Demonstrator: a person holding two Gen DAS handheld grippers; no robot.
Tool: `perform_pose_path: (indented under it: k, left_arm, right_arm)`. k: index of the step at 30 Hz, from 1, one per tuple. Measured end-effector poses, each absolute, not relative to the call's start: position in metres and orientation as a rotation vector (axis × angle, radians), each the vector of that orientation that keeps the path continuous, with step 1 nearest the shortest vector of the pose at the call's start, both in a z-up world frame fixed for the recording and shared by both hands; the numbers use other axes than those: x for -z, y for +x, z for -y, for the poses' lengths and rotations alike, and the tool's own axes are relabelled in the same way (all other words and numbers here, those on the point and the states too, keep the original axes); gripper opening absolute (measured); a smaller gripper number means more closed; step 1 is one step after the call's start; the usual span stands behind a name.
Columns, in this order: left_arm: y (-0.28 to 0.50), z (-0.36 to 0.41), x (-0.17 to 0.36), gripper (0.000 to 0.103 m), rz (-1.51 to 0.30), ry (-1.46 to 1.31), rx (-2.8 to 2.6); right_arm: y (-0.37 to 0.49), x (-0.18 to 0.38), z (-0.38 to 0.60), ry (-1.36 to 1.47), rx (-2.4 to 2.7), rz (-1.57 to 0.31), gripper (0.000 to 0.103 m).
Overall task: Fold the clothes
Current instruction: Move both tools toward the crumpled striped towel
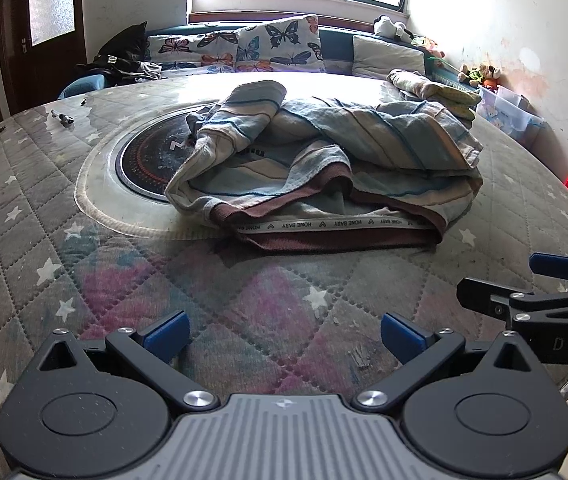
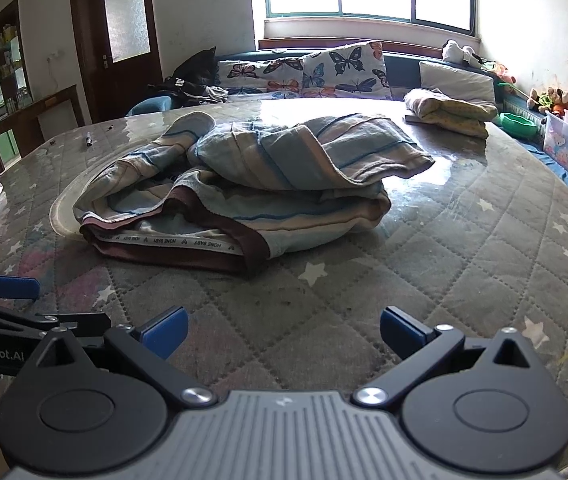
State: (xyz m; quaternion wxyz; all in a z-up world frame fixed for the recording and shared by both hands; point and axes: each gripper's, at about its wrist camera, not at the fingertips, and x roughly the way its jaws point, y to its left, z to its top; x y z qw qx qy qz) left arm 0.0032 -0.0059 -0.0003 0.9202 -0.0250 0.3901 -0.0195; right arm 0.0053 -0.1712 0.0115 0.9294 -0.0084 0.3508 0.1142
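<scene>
A crumpled pair of blue-and-cream striped trousers (image 1: pixel 324 160) with a brown waistband printed "HONE BABY" lies heaped on the quilted star-patterned table cover (image 1: pixel 244 300), partly over the round black cooktop (image 1: pixel 148 160) set into the table's middle. The left gripper (image 1: pixel 284 338) hovers just short of the waistband with its blue-padded fingers spread wide and empty, and the right gripper (image 2: pixel 284 334) sits beside it, likewise spread and holding nothing. Beyond the trousers, a folded yellowish garment (image 2: pixel 450 112) rests near the table's far edge.
</scene>
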Motion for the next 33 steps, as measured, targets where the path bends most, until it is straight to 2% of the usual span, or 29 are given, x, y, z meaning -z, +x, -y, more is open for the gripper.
perform_pose_path:
  k: [33]
  left_arm:
    - [0.029,-0.002,-0.001,0.103,-0.824,-0.049,0.03]
  right_arm:
    - [0.027,-0.01,0.166,-0.007,-0.235,-0.744,0.103]
